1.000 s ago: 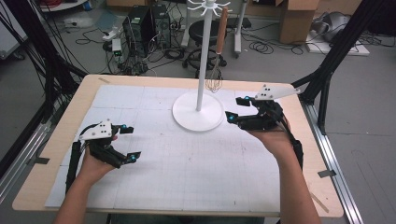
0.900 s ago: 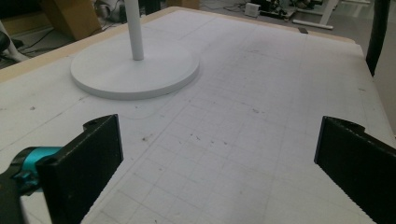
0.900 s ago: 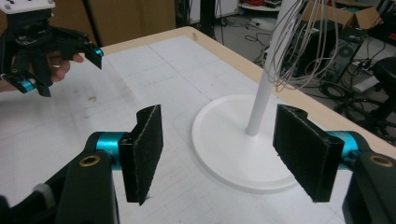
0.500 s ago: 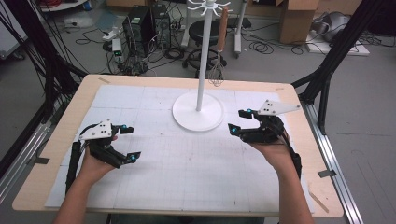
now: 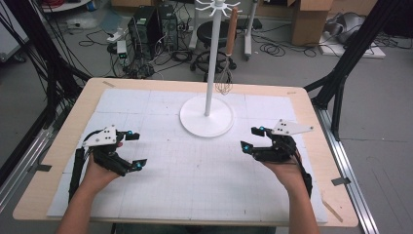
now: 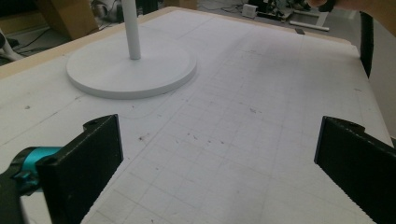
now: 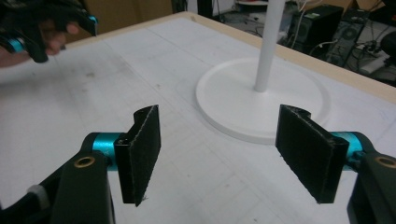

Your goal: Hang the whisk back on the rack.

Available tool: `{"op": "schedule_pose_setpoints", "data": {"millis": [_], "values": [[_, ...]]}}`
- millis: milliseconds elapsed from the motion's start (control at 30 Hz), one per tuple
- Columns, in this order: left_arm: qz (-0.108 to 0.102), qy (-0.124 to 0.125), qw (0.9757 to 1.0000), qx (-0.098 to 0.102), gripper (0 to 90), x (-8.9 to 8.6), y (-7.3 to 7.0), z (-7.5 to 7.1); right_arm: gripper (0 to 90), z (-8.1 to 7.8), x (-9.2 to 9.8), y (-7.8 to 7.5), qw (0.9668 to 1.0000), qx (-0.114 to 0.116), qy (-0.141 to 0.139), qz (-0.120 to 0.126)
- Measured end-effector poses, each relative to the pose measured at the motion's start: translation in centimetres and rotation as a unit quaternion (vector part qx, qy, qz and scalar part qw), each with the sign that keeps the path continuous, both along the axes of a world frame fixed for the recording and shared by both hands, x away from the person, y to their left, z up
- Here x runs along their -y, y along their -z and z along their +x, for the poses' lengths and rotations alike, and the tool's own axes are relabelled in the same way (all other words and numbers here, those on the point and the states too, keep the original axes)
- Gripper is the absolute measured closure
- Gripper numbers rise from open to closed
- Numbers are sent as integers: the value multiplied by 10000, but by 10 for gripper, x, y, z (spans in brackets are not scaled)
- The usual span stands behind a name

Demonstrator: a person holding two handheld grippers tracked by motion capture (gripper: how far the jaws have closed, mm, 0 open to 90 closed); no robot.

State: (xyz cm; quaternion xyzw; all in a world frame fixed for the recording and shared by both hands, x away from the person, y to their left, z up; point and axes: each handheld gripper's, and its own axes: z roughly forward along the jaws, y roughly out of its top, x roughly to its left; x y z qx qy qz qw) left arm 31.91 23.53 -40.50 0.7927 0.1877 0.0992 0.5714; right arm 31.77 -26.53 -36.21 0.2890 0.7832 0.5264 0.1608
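A white hanging stand (image 5: 206,117) with a round base and a tall pole rises at the back middle of the table. A whisk (image 5: 225,83) with a wooden handle hangs from one of its top hooks. My left gripper (image 5: 137,150) rests open at the front left, nothing between its fingers. My right gripper (image 5: 250,138) is open too, low over the mat just front-right of the stand's base. The left gripper view has the stand base (image 6: 130,70) ahead of the wide-open left gripper (image 6: 219,168). In the right gripper view the right gripper (image 7: 224,149) faces the base (image 7: 261,102).
A white gridded mat (image 5: 195,170) covers the wooden table (image 5: 336,195). Black frame posts stand at both sides. Computers, cables and boxes lie on the floor behind. The left gripper (image 7: 42,23) and its hand show far off in the right gripper view.
My right gripper has drawn back from beside the stand's base toward the front of the table and dropped lower. The left gripper has stayed put.
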Motion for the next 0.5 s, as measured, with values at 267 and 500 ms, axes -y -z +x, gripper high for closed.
{"op": "schedule_pose_setpoints", "data": {"millis": [267, 500], "values": [[-18, 19, 10000, -10, 17, 0, 0, 0, 286, -7, 2, 4, 9999, 58, -2, 82], [-15, 4, 10000, -2, 17, 1, 0, -1, 261, -13, 5, 2, 9997, 77, -60, 219]]}}
